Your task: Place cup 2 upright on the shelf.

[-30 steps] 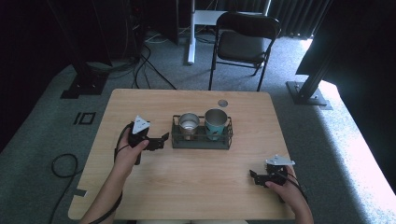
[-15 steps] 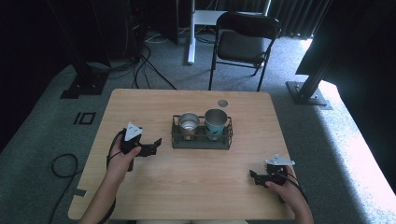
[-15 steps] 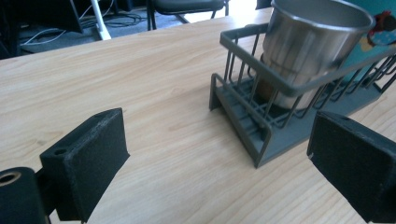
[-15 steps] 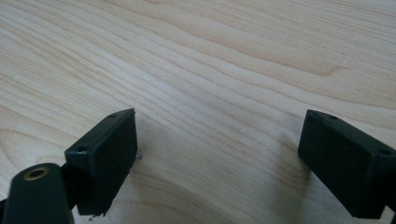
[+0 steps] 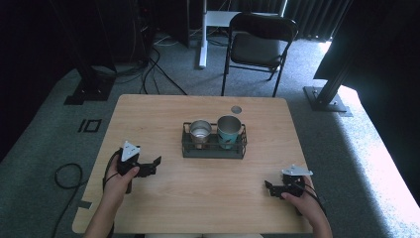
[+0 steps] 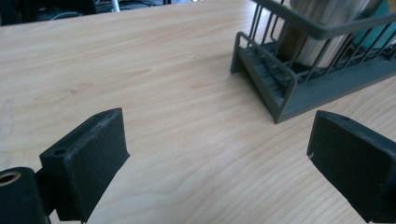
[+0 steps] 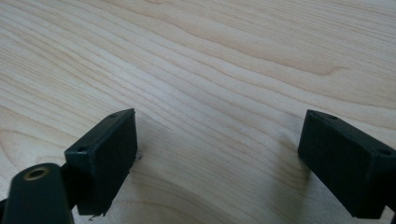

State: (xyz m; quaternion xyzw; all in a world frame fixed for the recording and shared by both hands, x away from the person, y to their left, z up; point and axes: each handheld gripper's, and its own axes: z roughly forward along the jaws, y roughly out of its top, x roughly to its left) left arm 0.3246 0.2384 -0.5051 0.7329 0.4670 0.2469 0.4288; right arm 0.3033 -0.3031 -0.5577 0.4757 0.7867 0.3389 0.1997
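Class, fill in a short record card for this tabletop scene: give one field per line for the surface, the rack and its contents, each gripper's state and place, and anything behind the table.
Surface: wooden table
Rack: dark wire rack, near the table's middle
Contents: steel cup at its left, teal cup at its right, both upright
Left gripper: open, holding nothing, left of the rack and apart from it
Right gripper: open, holding nothing, near the front right edge
Behind table: folding chair
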